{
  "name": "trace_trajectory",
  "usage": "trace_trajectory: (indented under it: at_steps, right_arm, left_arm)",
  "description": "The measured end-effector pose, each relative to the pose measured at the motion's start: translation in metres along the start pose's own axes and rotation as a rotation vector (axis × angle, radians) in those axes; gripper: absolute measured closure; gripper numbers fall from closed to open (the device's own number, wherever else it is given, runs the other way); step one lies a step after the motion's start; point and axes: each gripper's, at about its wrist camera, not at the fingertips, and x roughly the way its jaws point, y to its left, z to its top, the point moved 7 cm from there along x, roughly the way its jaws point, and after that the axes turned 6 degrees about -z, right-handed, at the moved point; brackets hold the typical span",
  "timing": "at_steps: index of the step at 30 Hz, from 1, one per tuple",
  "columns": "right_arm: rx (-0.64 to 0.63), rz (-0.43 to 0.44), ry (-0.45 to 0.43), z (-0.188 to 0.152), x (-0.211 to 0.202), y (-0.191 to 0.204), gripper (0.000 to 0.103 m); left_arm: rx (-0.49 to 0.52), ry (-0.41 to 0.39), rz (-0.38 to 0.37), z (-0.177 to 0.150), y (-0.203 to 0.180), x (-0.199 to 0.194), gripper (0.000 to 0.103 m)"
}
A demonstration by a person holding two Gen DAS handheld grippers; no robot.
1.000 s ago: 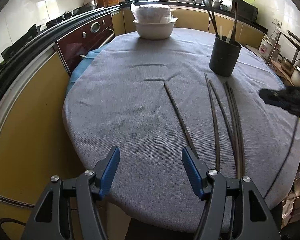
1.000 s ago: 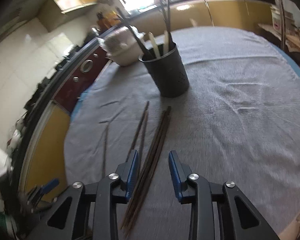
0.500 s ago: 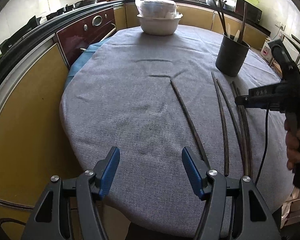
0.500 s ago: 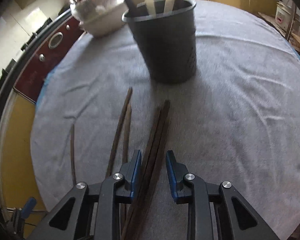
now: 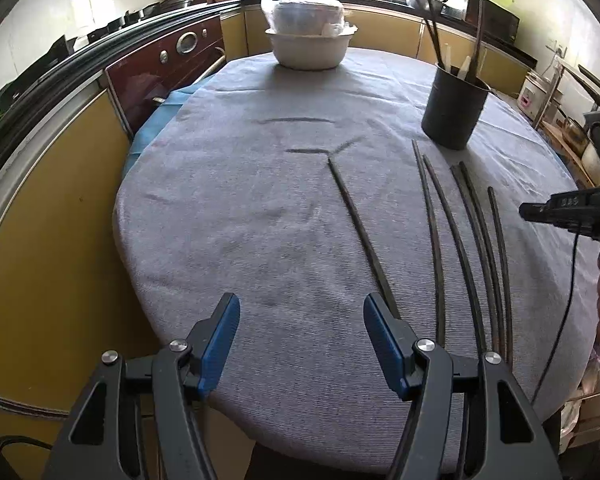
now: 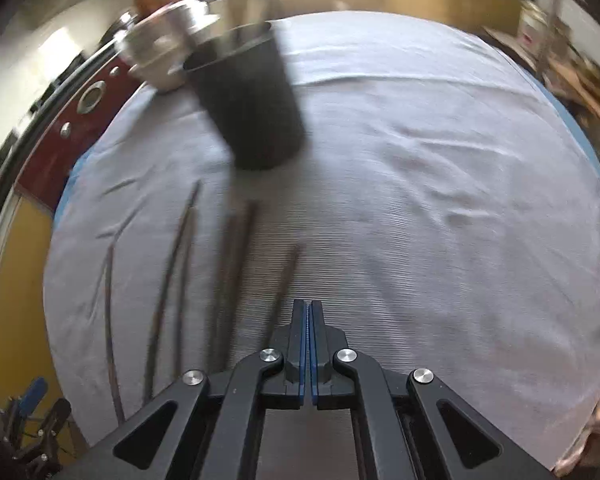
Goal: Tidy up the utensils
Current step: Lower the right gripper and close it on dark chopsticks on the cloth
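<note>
Right tool (image 6: pixel 309 308) has just snapped closed empty beside one shifted chopstick (image 6: pixel 286 276).

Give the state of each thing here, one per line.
Left gripper, open, empty.
Right gripper, jaws just closed, shut, nothing visible between them.
Black cylindrical utensil holder, upright, utensils standing inside.
Dark thin chopsticks, six lying loose on grey cloth.
White round bowl, upright, wrapped bundle inside.

Left gripper (image 5: pixel 300 340) is hovering, tilting downward, jaws standing apart with nothing between. Right gripper (image 6: pixel 309 312) is pointing steeply down, jaws just closing, pads meeting on nothing.
</note>
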Motion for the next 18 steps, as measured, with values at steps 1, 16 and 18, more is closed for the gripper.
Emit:
trace_trajectory:
  at_steps: [1, 16, 18]
  right_arm:
    - [0.02, 0.031, -0.003, 0.001, -0.004, -0.005, 0.102]
    - [0.022, 0.044, 0.071, 0.023, 0.022, 0.029, 0.078]
    - [0.023, 0.009, 0.099, 0.023, 0.031, 0.031, 0.078]
  left_arm:
    - [0.006, 0.0, 0.0, 0.001, -0.002, 0.0, 0.038]
    - [0.055, 0.021, -0.098, 0.059, -0.024, 0.013, 0.038]
    - [0.048, 0.044, -0.14, 0.075, -0.026, 0.02, 0.038]
